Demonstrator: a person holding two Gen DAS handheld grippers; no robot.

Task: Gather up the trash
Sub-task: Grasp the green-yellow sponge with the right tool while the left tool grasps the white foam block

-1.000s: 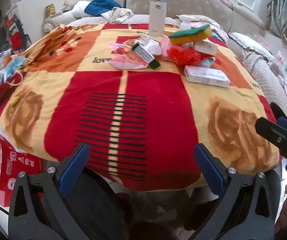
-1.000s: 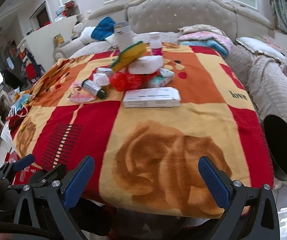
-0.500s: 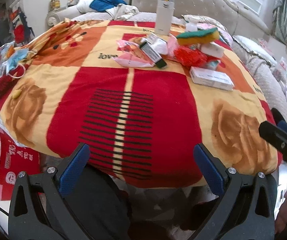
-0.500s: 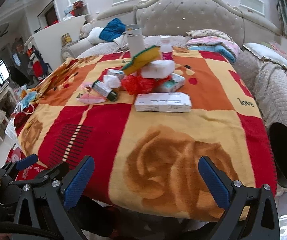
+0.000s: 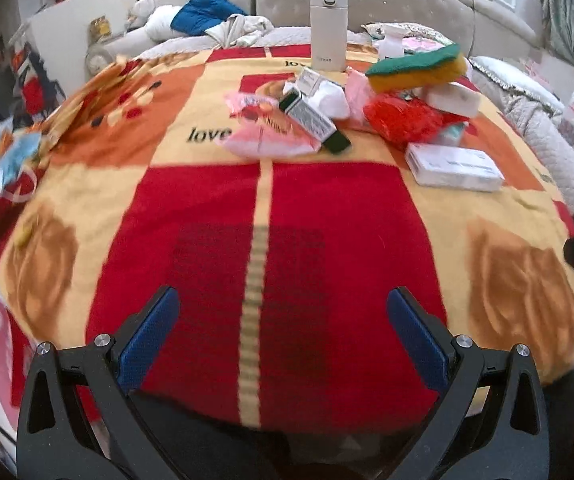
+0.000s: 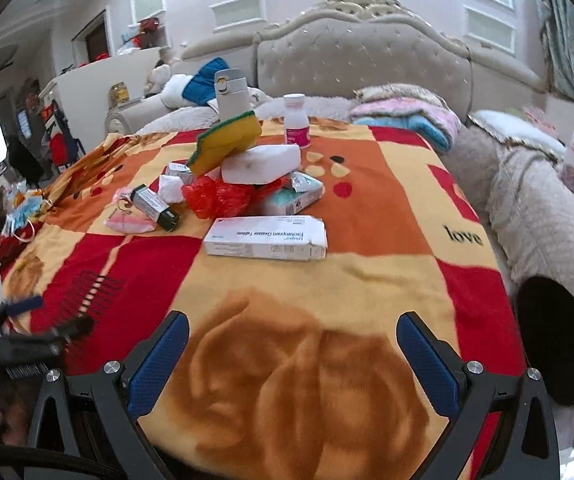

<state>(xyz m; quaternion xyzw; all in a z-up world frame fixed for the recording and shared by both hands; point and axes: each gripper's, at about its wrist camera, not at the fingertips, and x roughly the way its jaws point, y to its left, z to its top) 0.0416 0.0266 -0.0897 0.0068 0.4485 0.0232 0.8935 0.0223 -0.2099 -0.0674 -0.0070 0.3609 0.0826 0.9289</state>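
Trash [image 6: 243, 188] lying heaped at the far middle of the blanket [image 6: 307, 380], well apart from both claws: white carton [image 6: 265, 238] resting flat at the near edge of the heap, red crumpled bag [image 6: 217, 198] just behind it, white block [image 6: 261, 164] sitting on top, yellow and green sponge [image 6: 225, 142] leaning tilted on that block
Pink packet [image 5: 265, 136] and small dark-ended box [image 5: 313, 120] lying at the left side of the heap, box resting partly on the packet
Tall white flask [image 5: 329, 26] standing upright behind the heap; small white bottle [image 6: 297, 126] standing upright near it
Left claw [image 5: 283, 340] hovering over the near red patch, fingers spread wide, gripping nothing
Right claw [image 6: 293, 364] hovering over the brown rose print, fingers spread wide, likewise empty
Black round bin [image 6: 553, 344] showing at the right edge of the blanket
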